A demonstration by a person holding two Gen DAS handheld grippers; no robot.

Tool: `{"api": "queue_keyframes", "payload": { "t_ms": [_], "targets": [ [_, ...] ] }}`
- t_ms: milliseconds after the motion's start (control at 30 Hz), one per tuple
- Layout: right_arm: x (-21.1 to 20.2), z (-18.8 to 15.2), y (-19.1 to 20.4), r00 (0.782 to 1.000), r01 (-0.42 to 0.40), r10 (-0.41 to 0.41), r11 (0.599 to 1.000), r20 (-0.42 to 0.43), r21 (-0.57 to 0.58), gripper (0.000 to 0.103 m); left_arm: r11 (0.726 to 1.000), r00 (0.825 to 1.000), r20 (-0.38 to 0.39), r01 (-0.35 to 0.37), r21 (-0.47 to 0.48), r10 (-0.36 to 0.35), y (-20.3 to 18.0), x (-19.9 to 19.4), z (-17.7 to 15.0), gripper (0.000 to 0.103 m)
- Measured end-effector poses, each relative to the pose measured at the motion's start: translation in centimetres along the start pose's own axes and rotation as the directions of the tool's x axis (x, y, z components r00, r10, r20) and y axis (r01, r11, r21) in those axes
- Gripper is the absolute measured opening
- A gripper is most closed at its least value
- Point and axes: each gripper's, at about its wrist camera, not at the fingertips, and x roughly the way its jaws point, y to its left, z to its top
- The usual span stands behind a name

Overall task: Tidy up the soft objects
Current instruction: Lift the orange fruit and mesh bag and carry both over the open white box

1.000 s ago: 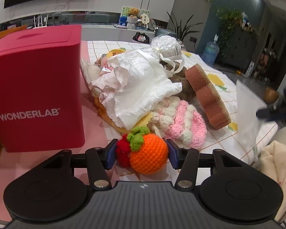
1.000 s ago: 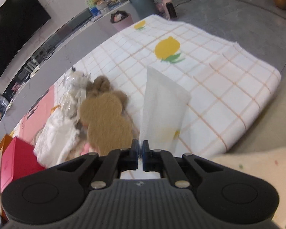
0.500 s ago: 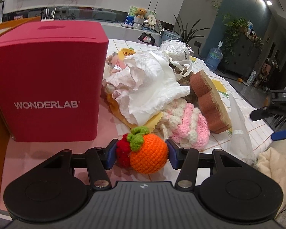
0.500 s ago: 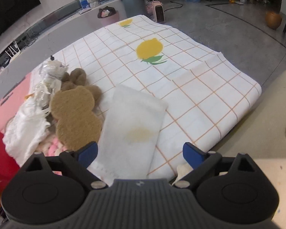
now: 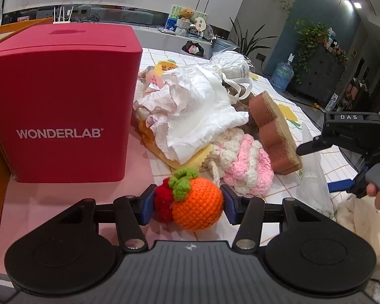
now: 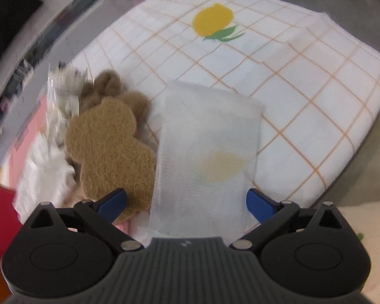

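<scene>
Now you hold the crocheted orange [image 5: 196, 204] clenched in the jaws of your left gripper [image 5: 188, 205], low in front of the red box [image 5: 60, 101], over the pink part of the counter [image 5: 50, 202]; this toy is still waiting for its place. Your right gripper [image 6: 186, 201] has just been closing a little from wide, but its jaws are released and press on nothing; the white pouch [image 6: 207, 167] lies flat between them on the checked cloth [image 6: 316, 106], on the far side of the heap from the red box, just beside the brown sponge [image 6: 109, 154]. I judge that the step in hand is the laying down of the pouch; next you should draw the right gripper back without dragging it, then choose a piece from the heap, maybe the sponge, and bring the orange to its spot.
</scene>
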Motion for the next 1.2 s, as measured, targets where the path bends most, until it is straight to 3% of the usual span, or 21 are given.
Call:
{"api": "queue_keyframes", "payload": {
  "t_ms": [267, 300, 333, 400, 433, 533, 667, 833, 933, 1200],
  "targets": [
    [-0.4, 0.0, -0.3, 0.998, 0.049, -0.049, 0.999, 0.043, 0.001, 0.065, 1.000, 1.000, -0.006, 0.006, 0.013, -0.006, -0.3, 0.0, -0.3, 0.060],
    [-0.5, 0.0, -0.4, 0.996, 0.068, -0.068, 0.998, 0.050, 0.002, 0.054, 1.000, 1.000, -0.006, 0.006, 0.017, -0.006, -0.3, 0.0, -0.3, 0.060],
    [-0.6, 0.0, -0.6, 0.993, 0.102, -0.101, 0.995, 0.059, -0.004, 0.033, 1.000, 1.000, -0.006, 0.005, 0.018, -0.005, -0.4, 0.0, -0.3, 0.060],
    [-0.6, 0.0, -0.9, 0.984, 0.162, -0.161, 0.987, 0.075, -0.010, 0.005, 1.000, 1.000, -0.006, 0.007, 0.017, -0.007, -0.4, 0.0, -0.4, 0.060],
    [-0.6, 0.0, -1.2, 0.983, 0.165, -0.164, 0.986, 0.079, -0.004, 0.000, 1.000, 1.000, -0.006, 0.008, 0.016, -0.008, -0.4, 0.0, -0.4, 0.061],
    [-0.9, 0.1, -2.4, 0.989, 0.122, -0.127, 0.990, 0.072, 0.073, 0.000, 1.000, 1.000, -0.003, 0.005, 0.013, -0.005, -0.3, -0.1, -0.5, 0.060],
    [-2.9, -0.2, -3.2, 0.993, -0.024, 0.006, 0.988, 0.122, 0.151, 0.000, 1.000, 1.000, 0.024, -0.008, -0.002, 0.008, -0.1, -0.6, -0.4, 0.060],
    [-7.3, -1.9, -0.7, 0.961, -0.150, 0.132, 0.987, 0.241, 0.057, 0.000, 0.998, 0.993, 0.104, -0.055, -0.004, 0.055, -0.5, -2.5, 0.7, 0.060],
    [-9.3, -2.8, 0.8, 0.941, -0.196, 0.191, 0.981, 0.280, -0.013, 0.000, 1.000, 0.988, 0.154, -0.025, -0.006, 0.026, -0.8, -4.1, 1.3, 0.060],
    [-14.1, -4.6, 6.4, 0.876, -0.292, 0.363, 0.923, 0.318, -0.249, 0.000, 0.999, 0.940, 0.340, -0.036, 0.003, 0.033, -1.2, -10.4, 3.7, 0.060]
  ]
}}
